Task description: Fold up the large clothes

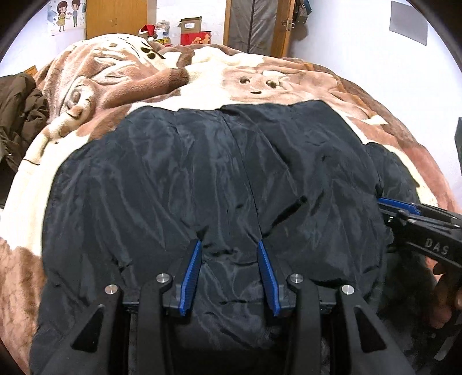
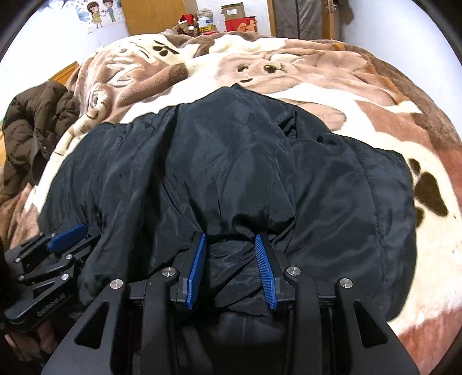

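A large black jacket (image 1: pixel 219 173) lies spread on a brown and cream bear-print blanket (image 1: pixel 260 78); it also shows in the right wrist view (image 2: pixel 231 161). My left gripper (image 1: pixel 229 245) stands with its blue pads apart, a thick bunch of the jacket's near edge between them. My right gripper (image 2: pixel 231 239) likewise has a gathered fold of the jacket between its parted pads. Each gripper shows in the other's view, the right one (image 1: pixel 387 203) at the jacket's right side, the left one (image 2: pixel 72 233) at its left side. Whether the pads press the cloth is unclear.
A brown padded coat (image 2: pixel 34 129) lies heaped at the bed's left edge. Beyond the bed stand a wooden wardrobe (image 1: pixel 115 17), boxes (image 1: pixel 193 31) and a Santa hat (image 1: pixel 147 30). The blanket (image 2: pixel 389 121) covers the whole bed.
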